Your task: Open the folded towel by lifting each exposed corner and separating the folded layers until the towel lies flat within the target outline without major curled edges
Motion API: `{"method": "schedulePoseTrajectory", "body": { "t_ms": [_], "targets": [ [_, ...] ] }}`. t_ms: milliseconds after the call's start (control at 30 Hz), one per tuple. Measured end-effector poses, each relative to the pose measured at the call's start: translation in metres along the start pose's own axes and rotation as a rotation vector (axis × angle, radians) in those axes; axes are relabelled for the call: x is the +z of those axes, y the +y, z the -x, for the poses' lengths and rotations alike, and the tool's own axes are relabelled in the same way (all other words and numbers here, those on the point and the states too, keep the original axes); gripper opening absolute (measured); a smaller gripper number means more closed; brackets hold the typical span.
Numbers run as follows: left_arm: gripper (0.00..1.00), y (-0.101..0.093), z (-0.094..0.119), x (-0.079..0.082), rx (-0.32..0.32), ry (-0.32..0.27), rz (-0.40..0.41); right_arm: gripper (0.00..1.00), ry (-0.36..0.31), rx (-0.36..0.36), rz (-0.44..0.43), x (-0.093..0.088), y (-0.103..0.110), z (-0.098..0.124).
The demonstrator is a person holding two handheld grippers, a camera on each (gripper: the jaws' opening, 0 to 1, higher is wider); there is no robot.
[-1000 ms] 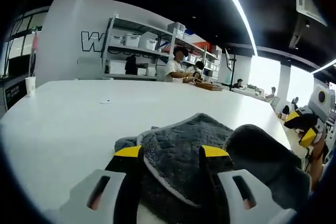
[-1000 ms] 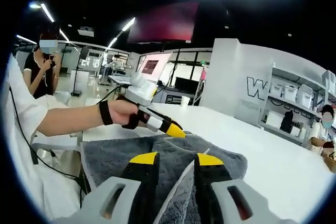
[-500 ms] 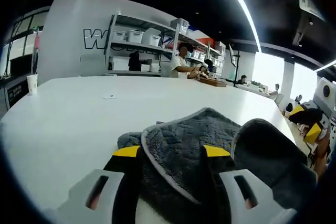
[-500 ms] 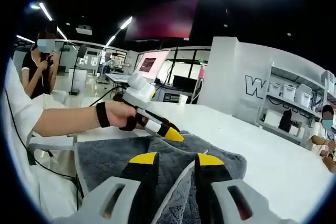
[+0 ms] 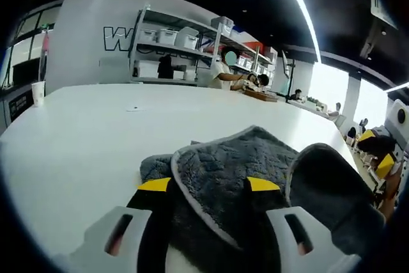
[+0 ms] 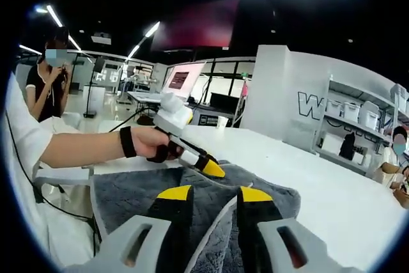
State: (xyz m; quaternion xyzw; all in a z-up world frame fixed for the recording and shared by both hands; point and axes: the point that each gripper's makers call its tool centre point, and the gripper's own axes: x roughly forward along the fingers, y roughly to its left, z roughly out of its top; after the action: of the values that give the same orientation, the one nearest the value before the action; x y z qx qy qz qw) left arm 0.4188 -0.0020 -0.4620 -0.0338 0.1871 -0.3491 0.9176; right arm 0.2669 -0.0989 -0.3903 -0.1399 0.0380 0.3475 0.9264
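A grey towel [image 5: 236, 164] with a pale trim lies bunched on the white table [image 5: 83, 132]. One thick fold rises between the jaws of my left gripper [image 5: 209, 187], which looks shut on it. At the far right edge of that view is my right gripper [image 5: 377, 158]. In the right gripper view the towel [image 6: 128, 196] spreads wide, and its trimmed edge runs up between the jaws of my right gripper [image 6: 215, 195], shut on it. Just beyond, my left gripper [image 6: 213, 169], held by a hand [image 6: 150, 142], pinches the towel's far edge.
The table [image 6: 332, 190] stretches broad and bare beyond the towel. A paper cup [image 5: 37, 93] stands at its far left edge. Shelves with boxes [image 5: 172, 49] and seated people [image 5: 227, 71] are behind it. Another person [image 6: 48, 81] stands off the table's left side.
The left gripper has dipped slightly lower and nearer over the towel's far edge. Both views have shifted a little; the towel folds stay held much as before.
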Motion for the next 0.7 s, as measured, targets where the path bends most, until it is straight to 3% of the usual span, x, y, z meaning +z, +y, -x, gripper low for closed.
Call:
{"method": "schedulePoseTrajectory", "body": {
  "t_ms": [367, 700],
  "targets": [
    [0.42, -0.0038, -0.0047, 0.0009, -0.018, 0.002, 0.023, 0.21, -0.004, 0.008, -0.013, 0.0002, 0.0006, -0.0031],
    [0.41, -0.0044, -0.0074, 0.0032, -0.042, -0.013, 0.095, 0.22, 0.004, 0.001, -0.02, -0.001, -0.001, -0.0055]
  ]
}}
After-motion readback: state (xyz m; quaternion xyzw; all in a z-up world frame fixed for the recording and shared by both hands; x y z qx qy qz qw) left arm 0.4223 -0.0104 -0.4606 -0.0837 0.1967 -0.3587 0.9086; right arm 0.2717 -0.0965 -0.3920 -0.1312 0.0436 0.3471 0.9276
